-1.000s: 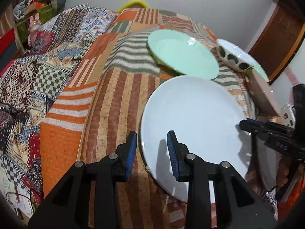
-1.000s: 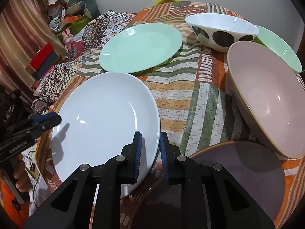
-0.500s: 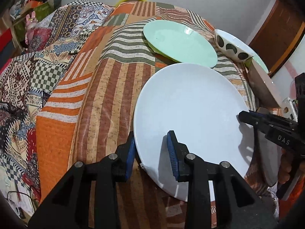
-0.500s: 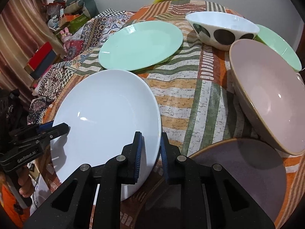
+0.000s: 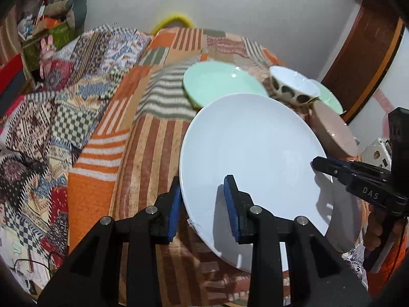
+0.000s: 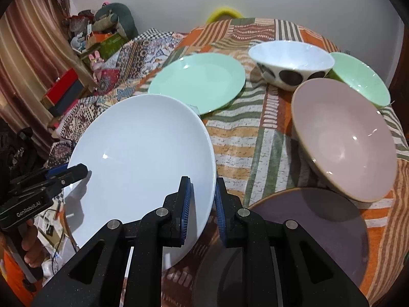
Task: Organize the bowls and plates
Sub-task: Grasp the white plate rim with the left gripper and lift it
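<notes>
A large white plate [image 5: 255, 158] [image 6: 143, 153] hangs tilted above the striped tablecloth, held at two opposite rims. My left gripper [image 5: 203, 186] is shut on its near-left rim, and shows in the right wrist view as the left gripper [image 6: 81, 170] at the plate's far edge. My right gripper [image 6: 202, 186] is shut on the opposite rim, and shows in the left wrist view as the right gripper [image 5: 317, 161]. A mint green plate [image 6: 199, 79] lies flat beyond it. A white bowl with dark spots [image 6: 291, 61] and a pink bowl [image 6: 345, 138] sit to the right.
A grey-purple plate [image 6: 306, 230] lies on the cloth under my right gripper. A second green dish [image 6: 358, 76] is behind the pink bowl. The table [image 5: 143, 153] drops off at the left towards patterned blankets [image 5: 51, 133]. Cluttered shelves [image 6: 76, 51] stand by the wall.
Both grippers have risen with the white plate, which now sits higher over the cloth and covers part of the green plate in the left wrist view. Neither grip has changed.
</notes>
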